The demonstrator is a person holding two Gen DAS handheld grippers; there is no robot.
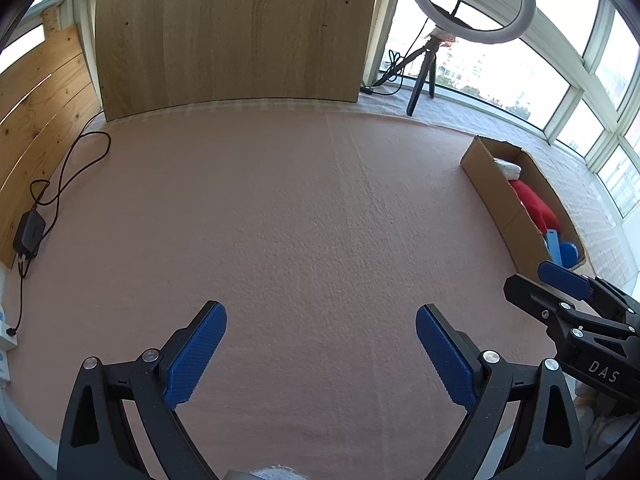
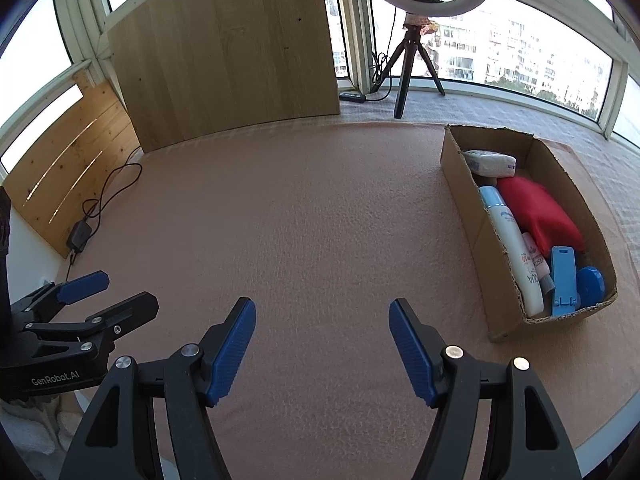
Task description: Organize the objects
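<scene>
A cardboard box [image 2: 460, 160] stands on the right of the pink mat and also shows in the left wrist view [image 1: 486, 172]. It holds a white packet [image 2: 490, 162], a red pouch [image 2: 536, 212], a white bottle [image 2: 510, 240], a small tube [image 2: 538, 268], a light blue stand [image 2: 564, 280] and a blue round lid [image 2: 591, 284]. My left gripper [image 1: 320, 326] is open and empty over the mat; it also shows in the right wrist view [image 2: 104, 292]. My right gripper [image 2: 322, 318] is open and empty, left of the box; it appears at the right in the left wrist view [image 1: 548, 280].
A wooden board [image 2: 224, 52] leans at the back. A ring light on a tripod [image 2: 412, 52] stands behind the box. A black power adapter [image 2: 78, 236] with its cable lies at the left edge, by a slatted wood panel [image 2: 68, 176].
</scene>
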